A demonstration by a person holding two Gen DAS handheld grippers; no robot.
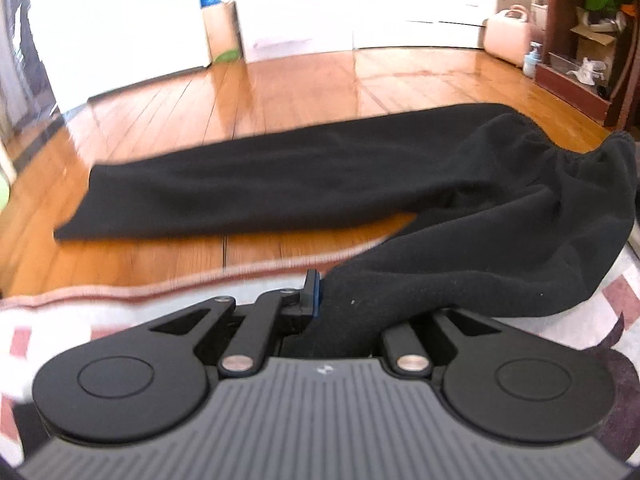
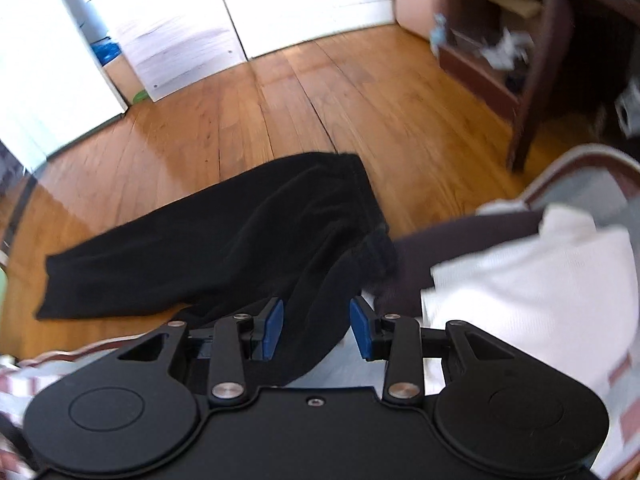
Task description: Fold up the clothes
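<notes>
Black trousers (image 1: 280, 188) lie partly on the wood floor, one leg stretched out to the left, the gathered waistband (image 1: 580, 156) raised at the right. My left gripper (image 1: 320, 296) is shut on a fold of the other leg; only its left blue pad shows, and the cloth hides the other finger. In the right wrist view the trousers (image 2: 224, 240) run from the floor towards me. My right gripper (image 2: 316, 326) stands open over that near leg. Black cloth sits between its blue pads (image 2: 274, 326), which do not squeeze it.
A patterned rug with a pink border (image 1: 120, 292) is under both grippers. A white folded cloth (image 2: 528, 292) lies to the right on the rug. A dark wooden shelf (image 2: 532, 80), a pink case (image 1: 506, 34) and a cardboard box (image 1: 222, 32) stand at the back.
</notes>
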